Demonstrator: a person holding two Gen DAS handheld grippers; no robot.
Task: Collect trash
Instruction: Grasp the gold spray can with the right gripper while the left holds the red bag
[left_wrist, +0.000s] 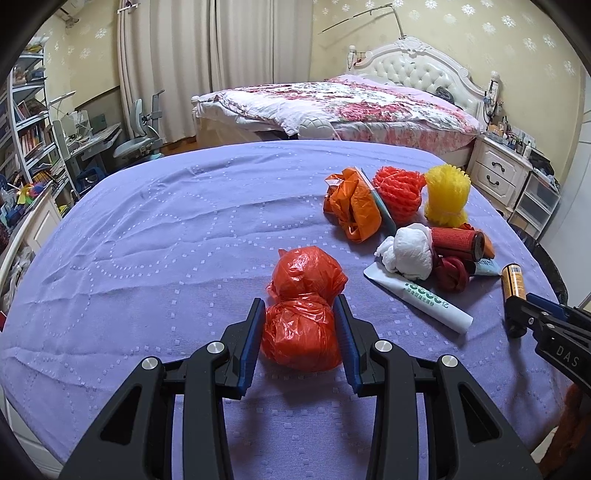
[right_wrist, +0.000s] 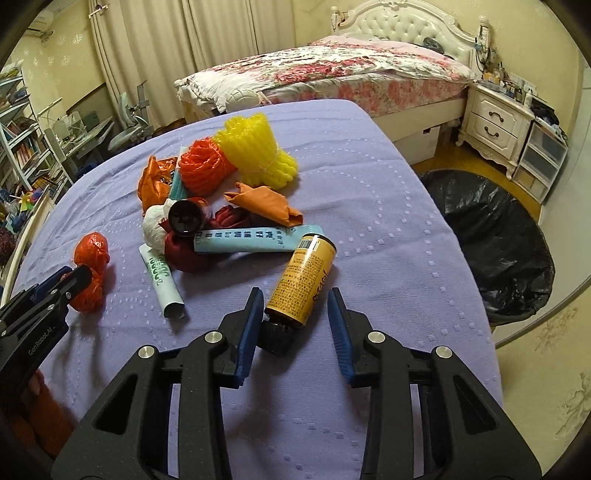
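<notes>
A crumpled red plastic bag (left_wrist: 301, 332) lies on the purple-covered table (left_wrist: 166, 240), and my left gripper (left_wrist: 299, 299) is shut on it, both blue pads pressing into its sides. A yellow bottle with a black cap (right_wrist: 303, 280) lies between the fingers of my right gripper (right_wrist: 295, 291). The left pad touches it near the cap, while a strip of cloth shows between the bottle and the right pad. Further back sits a pile: yellow foam netting (right_wrist: 258, 147), orange netting (right_wrist: 201, 168), a white wad (right_wrist: 155, 227), a pale blue tube (right_wrist: 251, 240) and a white tube (right_wrist: 162, 280).
A bin lined with a black bag (right_wrist: 498, 236) stands on the floor off the table's right edge. Beyond the table are a bed (right_wrist: 332, 70) and a white nightstand (right_wrist: 491, 122). Shelves and a desk (left_wrist: 33, 147) fill the left side of the room.
</notes>
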